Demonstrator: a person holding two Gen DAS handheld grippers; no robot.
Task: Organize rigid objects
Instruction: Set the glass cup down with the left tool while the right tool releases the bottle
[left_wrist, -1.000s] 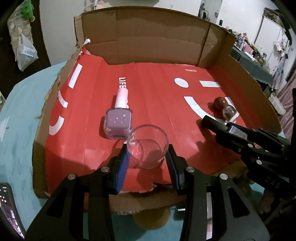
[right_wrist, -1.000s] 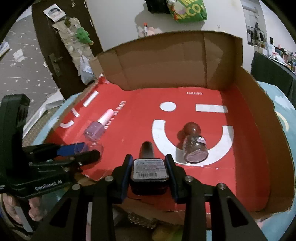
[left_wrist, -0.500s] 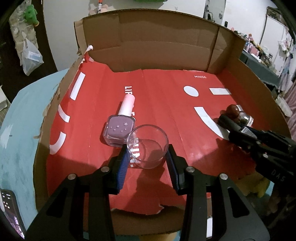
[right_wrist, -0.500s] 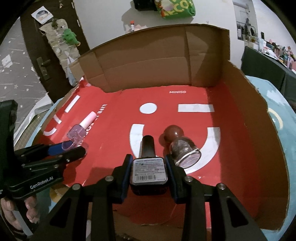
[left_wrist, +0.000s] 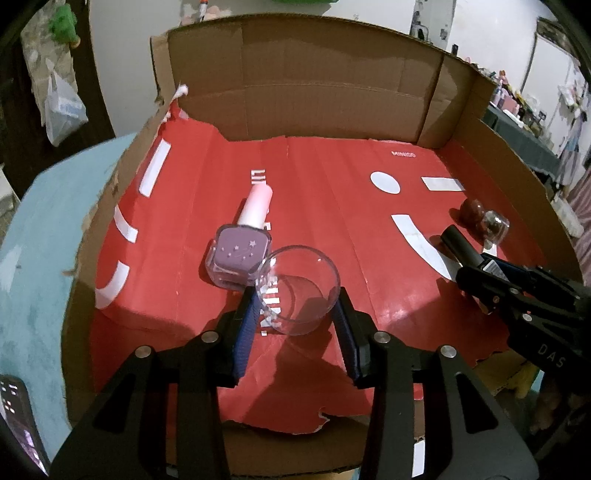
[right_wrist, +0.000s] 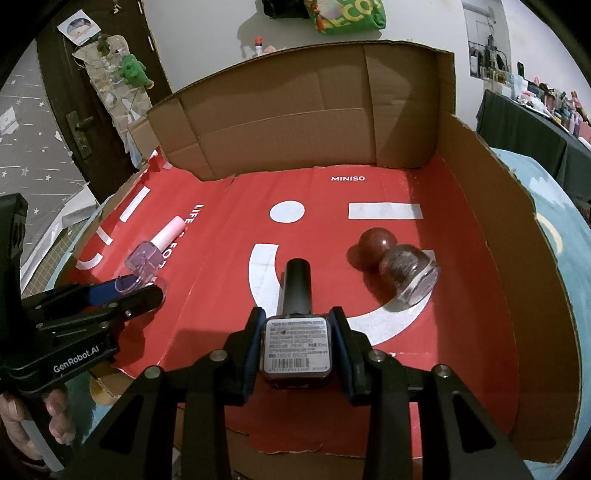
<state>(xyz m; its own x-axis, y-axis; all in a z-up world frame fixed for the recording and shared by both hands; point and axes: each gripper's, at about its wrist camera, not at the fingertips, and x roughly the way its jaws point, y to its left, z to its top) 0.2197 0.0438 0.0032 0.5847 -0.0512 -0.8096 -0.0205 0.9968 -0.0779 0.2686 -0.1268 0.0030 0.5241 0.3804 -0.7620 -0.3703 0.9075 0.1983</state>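
Jaws clamped both sides: left gripper on glass cup, right gripper on dark bottle.

Cardboard box with red liner, purple bottle and brown bottle lying inside

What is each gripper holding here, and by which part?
Left gripper clamps the clear glass cup by its side walls; right gripper clamps the dark nail polish bottle by its square body.
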